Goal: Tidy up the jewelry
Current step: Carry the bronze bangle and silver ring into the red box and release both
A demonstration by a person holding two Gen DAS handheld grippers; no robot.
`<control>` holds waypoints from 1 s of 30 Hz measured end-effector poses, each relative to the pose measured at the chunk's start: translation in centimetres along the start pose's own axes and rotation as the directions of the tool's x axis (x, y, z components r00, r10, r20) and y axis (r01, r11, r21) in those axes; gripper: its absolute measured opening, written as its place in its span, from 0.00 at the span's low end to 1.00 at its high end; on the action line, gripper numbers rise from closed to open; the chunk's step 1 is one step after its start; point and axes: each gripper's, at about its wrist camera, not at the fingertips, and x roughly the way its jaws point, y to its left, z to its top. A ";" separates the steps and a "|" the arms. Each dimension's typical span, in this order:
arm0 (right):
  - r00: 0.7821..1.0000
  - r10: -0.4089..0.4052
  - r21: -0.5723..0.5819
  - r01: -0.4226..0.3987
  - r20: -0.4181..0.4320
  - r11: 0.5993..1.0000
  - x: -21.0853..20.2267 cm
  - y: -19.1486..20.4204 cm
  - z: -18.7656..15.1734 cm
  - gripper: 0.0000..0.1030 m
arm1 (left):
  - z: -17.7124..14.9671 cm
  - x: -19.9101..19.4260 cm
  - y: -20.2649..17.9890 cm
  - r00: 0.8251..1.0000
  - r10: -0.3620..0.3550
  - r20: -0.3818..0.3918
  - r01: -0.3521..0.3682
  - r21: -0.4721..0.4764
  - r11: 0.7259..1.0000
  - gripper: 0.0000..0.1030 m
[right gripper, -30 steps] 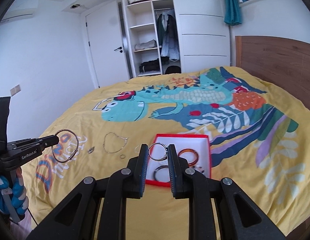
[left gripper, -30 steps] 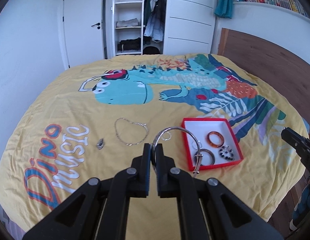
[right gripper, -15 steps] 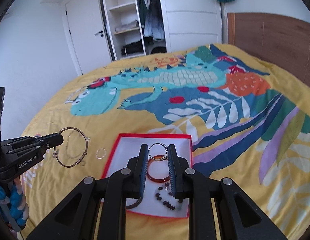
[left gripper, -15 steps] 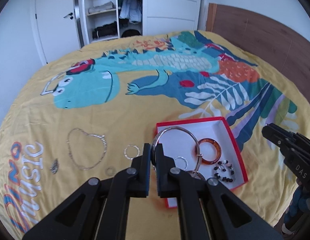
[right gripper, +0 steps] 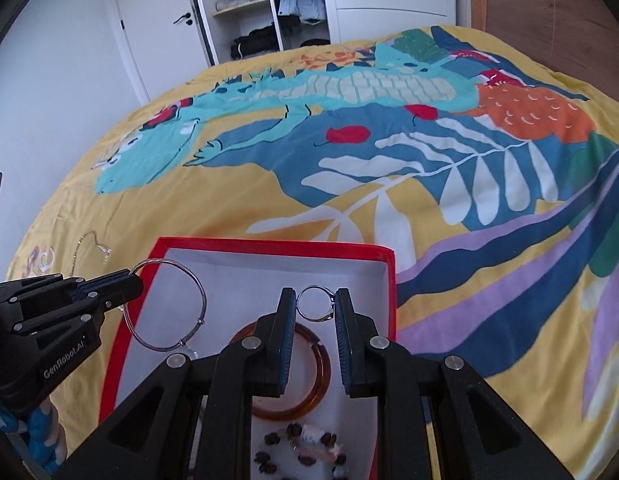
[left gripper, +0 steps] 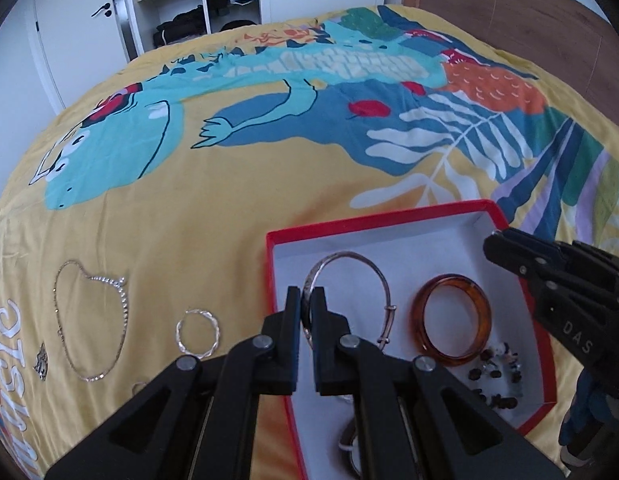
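The left gripper point(left gripper: 306, 300) is pinching a silver bangle point(left gripper: 383, 280) by its rim, letting the hoop hang over the red box point(left gripper: 271, 264) for a drop. The right gripper point(right gripper: 315, 304) is clamping a small ring point(right gripper: 314, 289) edgewise above the same box, where an amber bangle point(left gripper: 479, 300) and beads point(left gripper: 493, 376) are already lying, while a chain point(left gripper: 89, 320) is still waiting on the bedspread point(left gripper: 189, 208).

dinosaur bedspread point(left gripper: 269, 208), open wardrobe point(left gripper: 197, 4), door point(left gripper: 85, 20)

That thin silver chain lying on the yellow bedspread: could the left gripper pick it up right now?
Probably not yet. The left gripper is already shut on a big silver bangle over the red box. The chain lies uncovered, off to the side.
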 end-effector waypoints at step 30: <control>0.988 -0.088 -0.090 0.077 -0.126 0.993 5.1 0.5 -0.8 0.23 | -0.7 1.8 0.4 1.000 0.012 -0.016 -0.012 -0.040 0.999 0.06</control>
